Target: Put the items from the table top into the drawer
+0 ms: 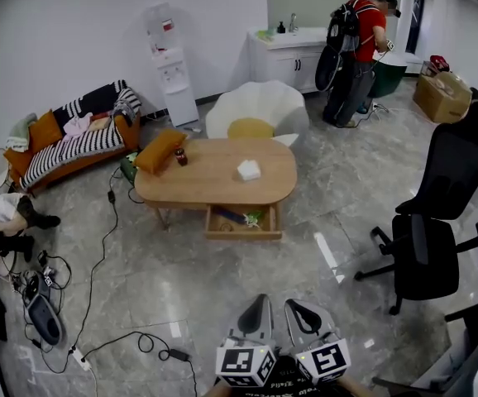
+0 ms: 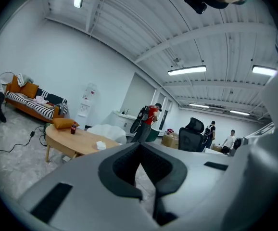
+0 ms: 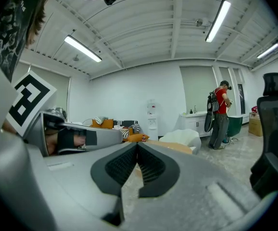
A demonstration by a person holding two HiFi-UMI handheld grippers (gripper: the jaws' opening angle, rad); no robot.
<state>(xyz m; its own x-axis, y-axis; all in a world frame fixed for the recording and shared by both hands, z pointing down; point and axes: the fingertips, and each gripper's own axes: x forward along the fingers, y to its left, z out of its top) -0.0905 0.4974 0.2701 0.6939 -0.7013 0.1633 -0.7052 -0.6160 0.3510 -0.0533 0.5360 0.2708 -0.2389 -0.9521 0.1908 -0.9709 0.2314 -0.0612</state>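
Observation:
A low oval wooden table (image 1: 214, 184) stands mid-room, several steps ahead of me. On its top are a small dark red bottle (image 1: 180, 156), a white folded item (image 1: 248, 169) and an orange cushion (image 1: 158, 150). Its front drawer (image 1: 243, 232) is pulled open, with some blue and green items inside. My left gripper (image 1: 255, 311) and right gripper (image 1: 305, 314) sit side by side at the bottom edge, far short of the table. Both are shut and empty. The left gripper view looks over shut jaws at the table (image 2: 76, 141), bottle (image 2: 73, 128) and white item (image 2: 100, 145).
A black office chair (image 1: 433, 230) stands to the right and a white petal-shaped chair (image 1: 260, 110) behind the table. Cables and a power strip (image 1: 98, 304) trail across the floor on the left. A striped sofa (image 1: 74, 143), a crouching person (image 1: 7, 217) and a person in red (image 1: 359, 52) are farther off.

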